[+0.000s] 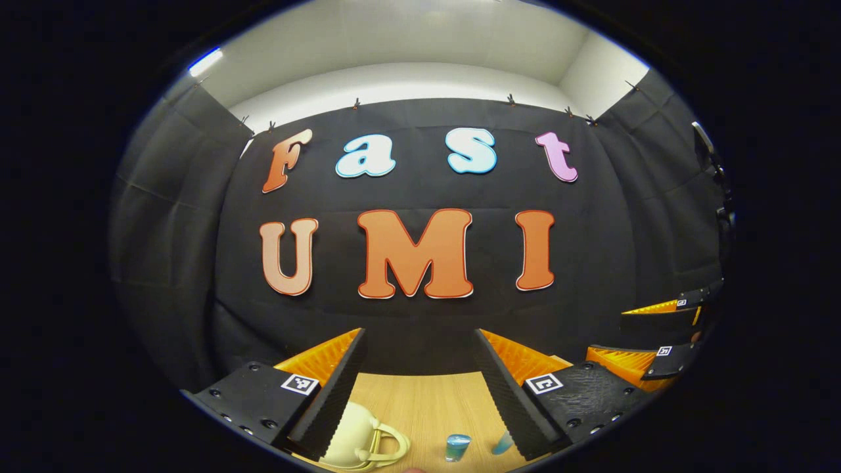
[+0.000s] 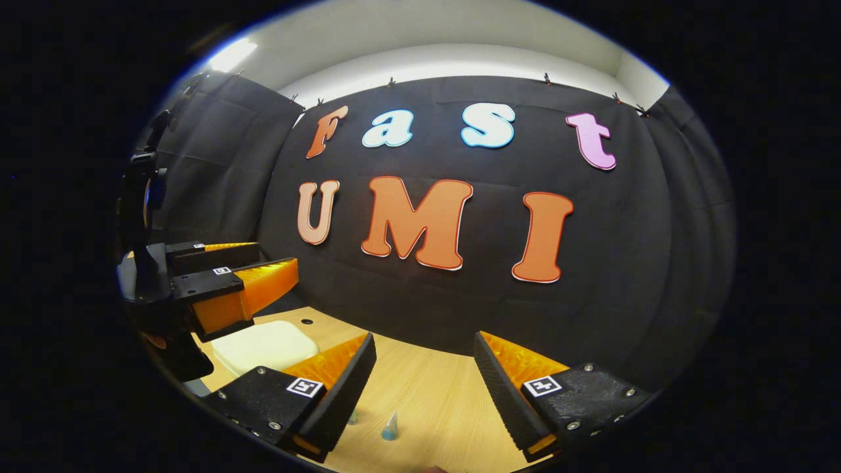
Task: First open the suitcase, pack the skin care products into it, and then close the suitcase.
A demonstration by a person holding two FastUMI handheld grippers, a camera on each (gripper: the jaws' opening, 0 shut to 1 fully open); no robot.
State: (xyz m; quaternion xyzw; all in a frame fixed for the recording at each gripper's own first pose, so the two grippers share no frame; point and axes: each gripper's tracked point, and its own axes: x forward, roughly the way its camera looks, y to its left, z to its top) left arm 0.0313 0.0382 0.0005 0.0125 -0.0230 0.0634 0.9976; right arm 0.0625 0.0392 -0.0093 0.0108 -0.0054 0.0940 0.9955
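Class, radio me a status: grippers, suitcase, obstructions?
Left gripper and right gripper open, holding nothing. Suitcase closed on table. Small bottles unpacked. Nothing in the way.

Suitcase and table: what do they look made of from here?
The suitcase looks like a hard moulded plastic shell, cream and smooth with rounded corners and a soft sheen; I can't rule out a coated finish. The table looks like light wood or wood-look laminate, with straight grain lines and a matte surface.
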